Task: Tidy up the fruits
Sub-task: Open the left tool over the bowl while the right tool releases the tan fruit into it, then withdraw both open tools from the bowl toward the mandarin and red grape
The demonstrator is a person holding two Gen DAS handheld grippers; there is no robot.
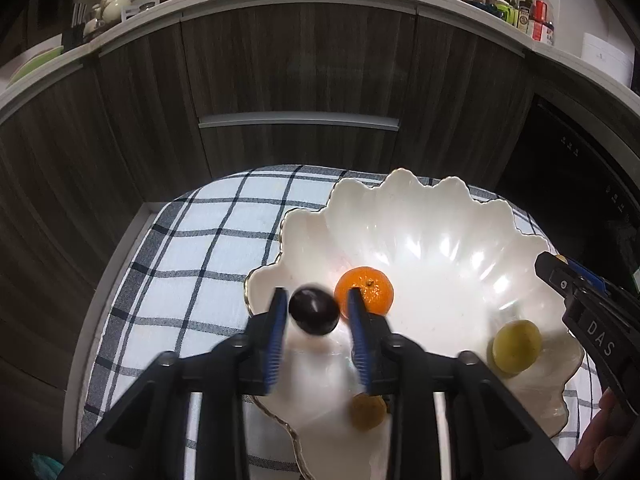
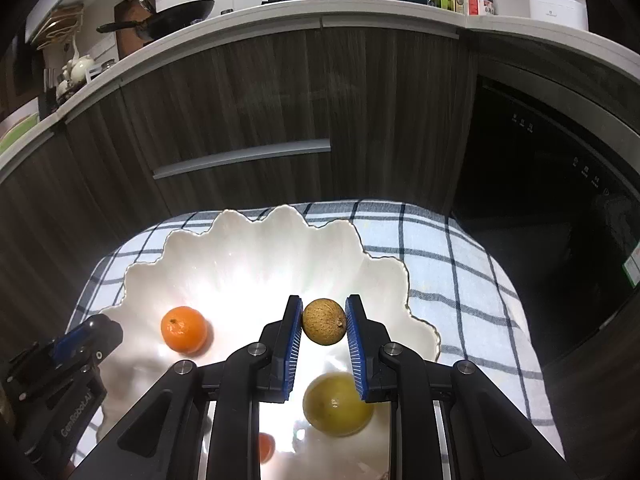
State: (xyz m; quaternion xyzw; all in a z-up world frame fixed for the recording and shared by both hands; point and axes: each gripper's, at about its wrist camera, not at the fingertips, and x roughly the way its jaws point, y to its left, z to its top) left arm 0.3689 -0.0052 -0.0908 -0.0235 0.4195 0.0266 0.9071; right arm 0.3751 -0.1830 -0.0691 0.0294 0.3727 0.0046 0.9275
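L gripper (image 1: 316, 312) jaws look apart w/ blurred dark round plum (image 1: 314, 315) loose between them over scalloped white ceramic bowl (image 1: 420, 216), next to small orange mandarin (image 1: 365, 290); R gripper (image 2: 323, 322) pinches brown rough-skinned round fruit (image 2: 324, 321) above bowl, yellow-green fruit (image 2: 338, 404) below — risk: plum rolls out over rim.

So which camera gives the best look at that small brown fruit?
The right wrist view: the brown fruit sits sharp and centred between the right gripper pads, above the white dish. The left wrist view shows no brown fruit clearly; only a blurry yellowish-brown shape low behind its fingers.
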